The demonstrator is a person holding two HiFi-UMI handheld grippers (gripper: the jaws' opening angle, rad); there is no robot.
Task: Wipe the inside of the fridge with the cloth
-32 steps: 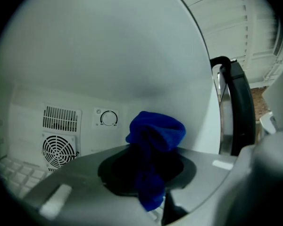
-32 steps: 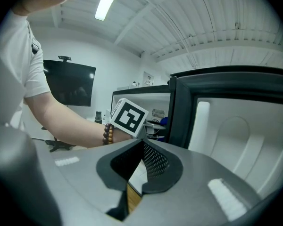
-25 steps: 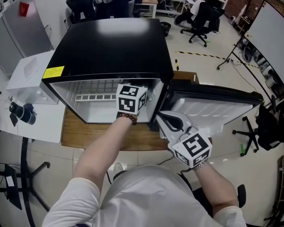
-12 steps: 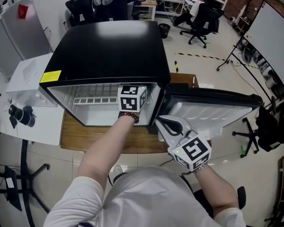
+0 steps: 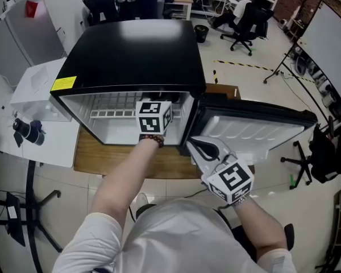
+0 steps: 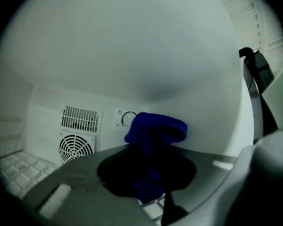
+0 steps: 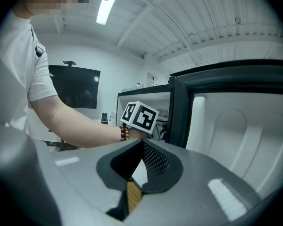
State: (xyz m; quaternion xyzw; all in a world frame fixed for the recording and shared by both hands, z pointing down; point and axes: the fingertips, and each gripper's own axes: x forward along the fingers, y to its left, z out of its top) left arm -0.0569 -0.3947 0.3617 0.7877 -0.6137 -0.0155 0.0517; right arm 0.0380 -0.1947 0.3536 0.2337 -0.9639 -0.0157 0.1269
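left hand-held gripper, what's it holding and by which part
The left hand-held gripper grips the blue cloth by its bunched lower part; the cloth's upper end bulges free above the jaws.

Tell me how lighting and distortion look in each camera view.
Head view: soft glare on the black fridge top, straight edges bowed. Left gripper view: dim, heavily vignetted, the blue cloth half in shadow. Right gripper view: bright ceiling light flares, fridge door curved by fisheye.
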